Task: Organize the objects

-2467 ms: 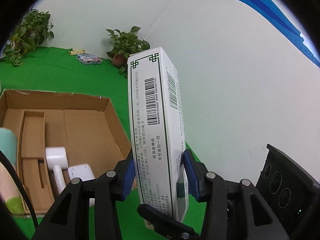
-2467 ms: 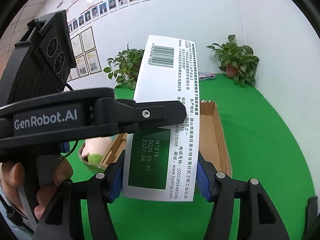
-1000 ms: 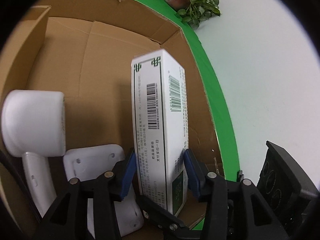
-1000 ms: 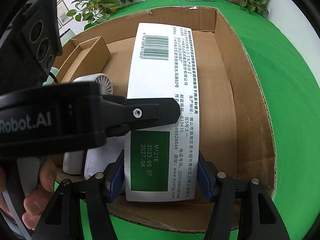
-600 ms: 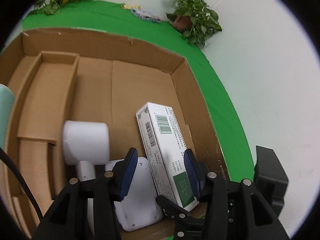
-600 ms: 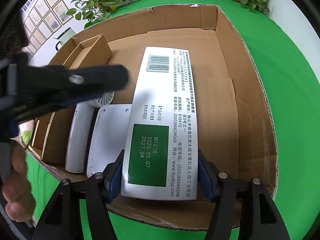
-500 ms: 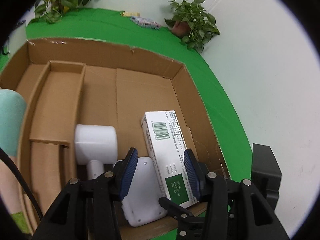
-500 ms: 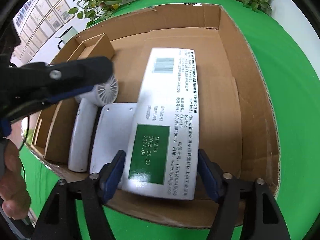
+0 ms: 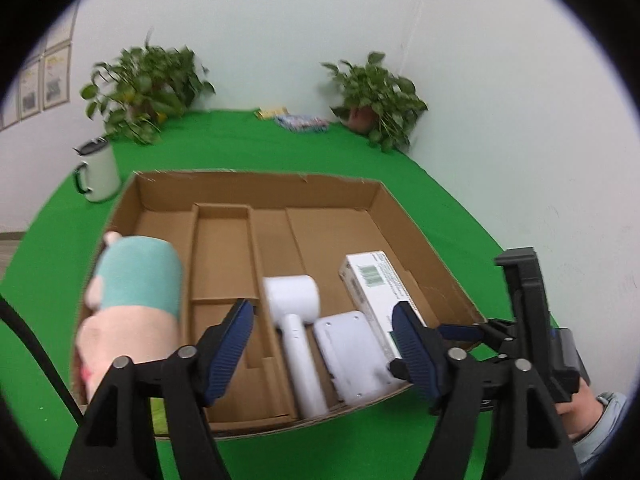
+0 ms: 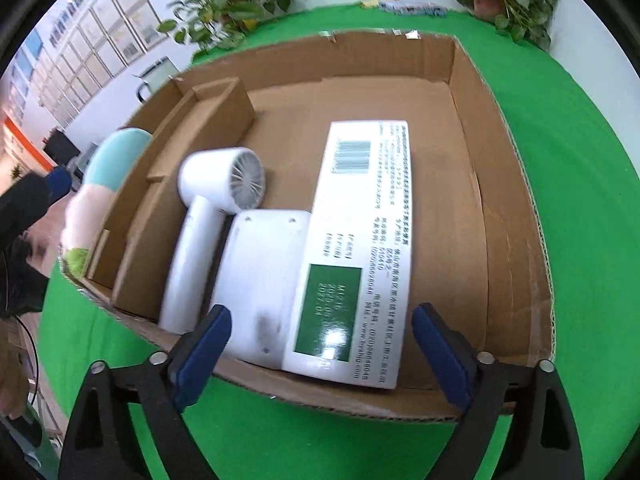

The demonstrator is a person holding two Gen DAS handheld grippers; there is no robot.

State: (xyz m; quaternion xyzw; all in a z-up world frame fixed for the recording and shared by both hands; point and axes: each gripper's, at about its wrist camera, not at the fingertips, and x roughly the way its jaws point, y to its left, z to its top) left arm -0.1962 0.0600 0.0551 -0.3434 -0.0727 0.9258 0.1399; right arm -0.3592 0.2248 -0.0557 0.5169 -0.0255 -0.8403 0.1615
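Against the near wall of the cardboard tray, in its wide right-hand compartment, the white medicine box lies flat, its left edge resting on the white flat device, which lies against the handle of the small white hair dryer. Both tongs stand released and empty: the right gripper hovers just above the box's near end, the left gripper hangs higher over the tray's near wall. To finish the step well, each hand should lift straight clear (no sideways drag that might nudge the box off its perch) before seeking the next item. Earlier both grippers clamped the box upright above the tray; now it is laid down, their jaws have just been opening with nothing between them, and the left has risen and tilted away.
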